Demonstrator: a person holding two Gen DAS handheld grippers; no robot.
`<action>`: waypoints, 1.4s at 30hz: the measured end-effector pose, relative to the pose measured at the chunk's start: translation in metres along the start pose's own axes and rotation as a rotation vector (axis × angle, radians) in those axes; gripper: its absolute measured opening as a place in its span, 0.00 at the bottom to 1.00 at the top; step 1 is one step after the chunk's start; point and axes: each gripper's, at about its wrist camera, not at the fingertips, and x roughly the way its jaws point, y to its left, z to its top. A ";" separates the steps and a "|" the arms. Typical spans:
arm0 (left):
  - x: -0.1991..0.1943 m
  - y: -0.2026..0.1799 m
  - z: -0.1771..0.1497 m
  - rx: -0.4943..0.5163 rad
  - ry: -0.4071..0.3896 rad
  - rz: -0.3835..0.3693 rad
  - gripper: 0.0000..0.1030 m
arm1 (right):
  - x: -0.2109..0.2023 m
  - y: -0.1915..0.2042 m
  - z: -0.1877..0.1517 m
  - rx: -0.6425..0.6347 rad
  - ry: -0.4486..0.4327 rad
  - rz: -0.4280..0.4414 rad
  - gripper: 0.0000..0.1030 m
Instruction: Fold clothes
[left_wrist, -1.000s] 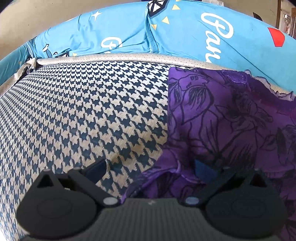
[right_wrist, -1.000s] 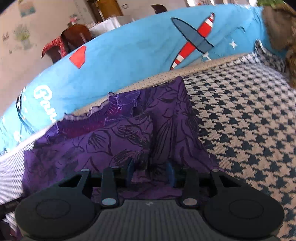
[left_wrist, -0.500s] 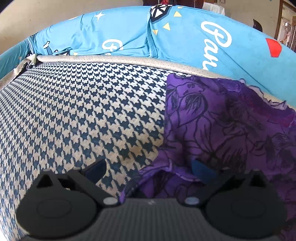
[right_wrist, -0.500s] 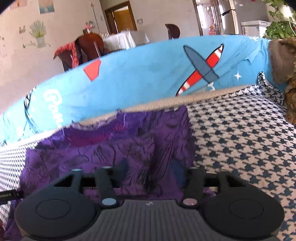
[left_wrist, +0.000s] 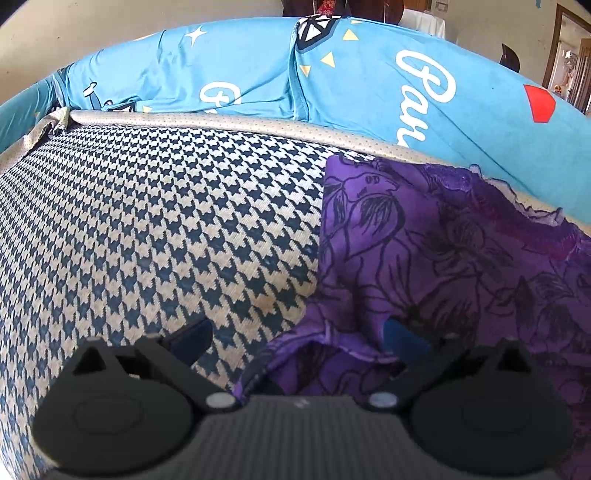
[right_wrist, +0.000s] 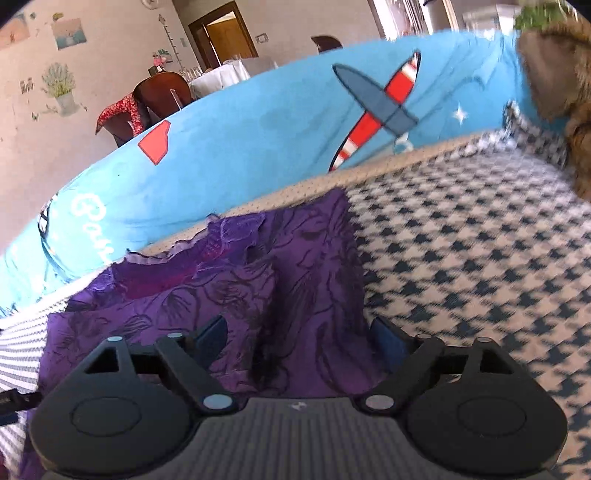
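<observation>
A purple garment (left_wrist: 443, 251) with a black flower print lies on the houndstooth sofa seat (left_wrist: 147, 221), its far edge near the backrest. My left gripper (left_wrist: 297, 339) is open over the garment's near left corner: the right pad (left_wrist: 402, 343) is over the cloth, the left pad over bare seat. In the right wrist view the garment (right_wrist: 258, 288) has a raised fold running toward my right gripper (right_wrist: 299, 336). Those jaws are opening. The fold stands between the pads (right_wrist: 388, 339), which do not press on it.
A blue printed cover (right_wrist: 258, 129) drapes the sofa backrest behind the garment. A brown furry thing (right_wrist: 554, 74) sits at the seat's far right. Beyond the sofa are a wooden chair (right_wrist: 159, 96) and a laid table. Bare houndstooth seat (right_wrist: 480, 258) stretches right of the garment.
The right gripper's jaws have spread from a narrow gap around the cloth fold to wide apart, letting the fold go. The left gripper has stayed open in place.
</observation>
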 end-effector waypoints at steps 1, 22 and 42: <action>0.000 0.000 0.000 0.000 0.000 -0.002 1.00 | 0.002 0.000 -0.001 0.005 0.003 0.006 0.89; -0.005 0.000 0.001 0.007 0.003 -0.026 1.00 | 0.016 0.025 -0.010 -0.106 -0.027 -0.019 0.31; -0.003 0.003 0.001 0.009 0.030 -0.003 1.00 | 0.003 0.047 -0.008 -0.146 -0.086 -0.058 0.20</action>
